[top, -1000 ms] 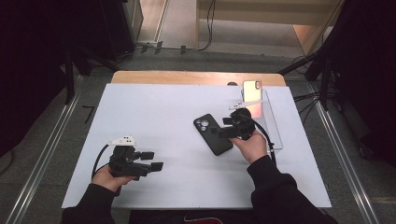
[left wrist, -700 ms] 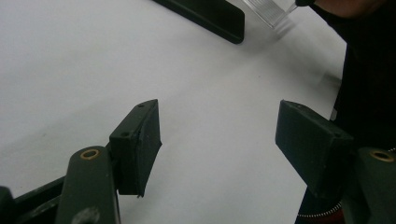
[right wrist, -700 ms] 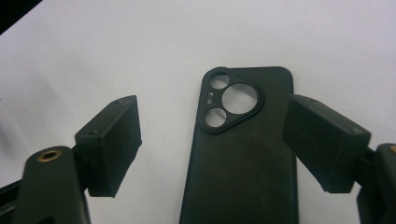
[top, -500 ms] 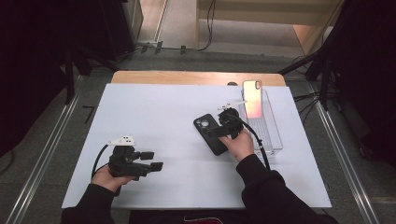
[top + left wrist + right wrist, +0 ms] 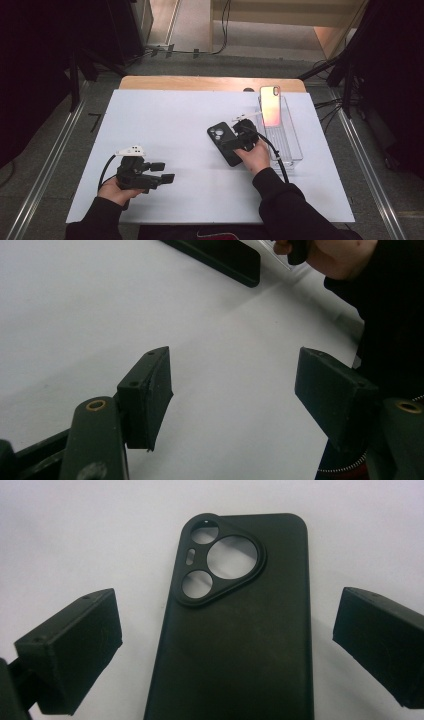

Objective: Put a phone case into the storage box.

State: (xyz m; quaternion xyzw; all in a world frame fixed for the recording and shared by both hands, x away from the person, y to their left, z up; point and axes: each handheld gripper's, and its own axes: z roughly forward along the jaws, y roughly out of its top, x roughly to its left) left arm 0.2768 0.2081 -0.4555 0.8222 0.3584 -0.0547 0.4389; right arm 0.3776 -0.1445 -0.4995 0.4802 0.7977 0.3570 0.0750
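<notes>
— Where's the flat black rubbery phone case [image 5: 240,630]?

— On the white table sheet [image 5: 165,125], between my right gripper's [image 5: 227,650] spread jaws, untouched, just beside the clear plastic bin [image 5: 290,145].

— Your left gripper [image 5: 235,390]?

— Jaws apart, empty, well away from that case.

No text, label, brand or number can be read on anything.

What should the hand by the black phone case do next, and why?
Probably lower the right gripper a little and close it on the black case. Its jaws are open, one on each side of the case, which lies flat on the white table, not yet gripped. The left gripper is open and sits well away over bare table, so it likely waits.
</notes>
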